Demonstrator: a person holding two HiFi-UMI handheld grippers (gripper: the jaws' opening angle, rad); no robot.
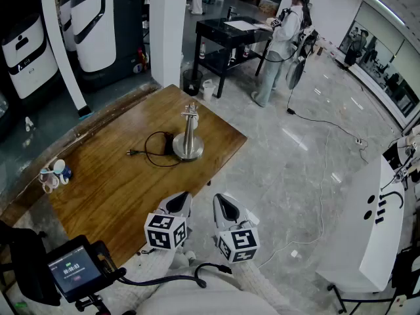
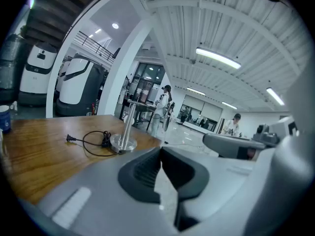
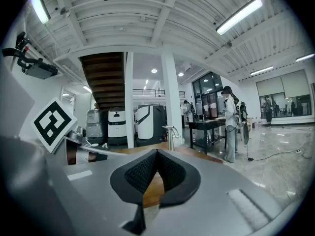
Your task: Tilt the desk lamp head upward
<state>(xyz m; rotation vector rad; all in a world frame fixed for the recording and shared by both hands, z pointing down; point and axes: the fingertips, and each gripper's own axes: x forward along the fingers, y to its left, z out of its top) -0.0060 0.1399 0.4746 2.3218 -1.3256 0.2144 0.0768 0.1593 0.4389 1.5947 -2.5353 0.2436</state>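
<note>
Just at the table (image 1: 111, 189) edge, left claw (image 1: 182, 200), right claw (image 1: 220, 203) closed, empty; desk lamp (image 1: 189, 136) well apart.

Ahead of the pale-grey left gripper (image 1: 180, 201) with its black ribbed pads (image 2: 142, 173), the desk lamp (image 1: 189, 136) is brushed silver and its cord (image 1: 152, 151) is black. The table (image 1: 111, 189) is warm brown, streaked with grain. The marker cube (image 1: 165, 230) bears black-and-white squares. Far left of that gripper, the cups (image 1: 54, 174) look white and blue.
</note>
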